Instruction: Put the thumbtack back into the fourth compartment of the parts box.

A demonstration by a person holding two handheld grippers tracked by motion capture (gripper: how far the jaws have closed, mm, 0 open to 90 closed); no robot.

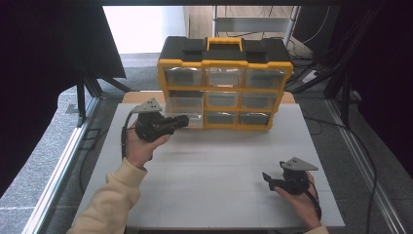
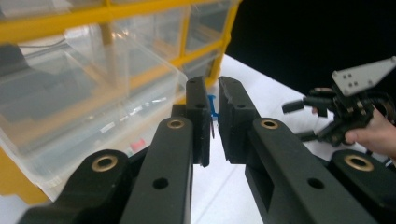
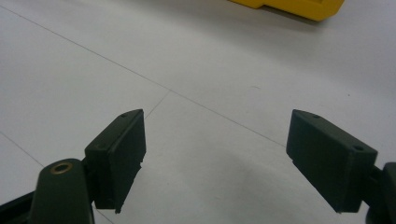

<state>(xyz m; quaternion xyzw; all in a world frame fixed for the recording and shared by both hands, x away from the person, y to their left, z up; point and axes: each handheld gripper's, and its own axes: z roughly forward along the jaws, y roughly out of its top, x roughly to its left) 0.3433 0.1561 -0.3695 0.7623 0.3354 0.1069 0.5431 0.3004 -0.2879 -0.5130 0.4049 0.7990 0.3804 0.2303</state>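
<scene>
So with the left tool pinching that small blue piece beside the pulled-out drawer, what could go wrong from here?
1. The left tool grips the small blue piece only by a thin edge, so it may slip and fall.
2. The clear drawer juts out of the yellow organizer right beside that tool; a bump could knock it loose.

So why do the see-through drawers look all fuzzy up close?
In the left gripper view the drawer is near the lens, blurred and glary; the jaws look sharper. In the high view the cabinet is clear, with dark surroundings.
</scene>
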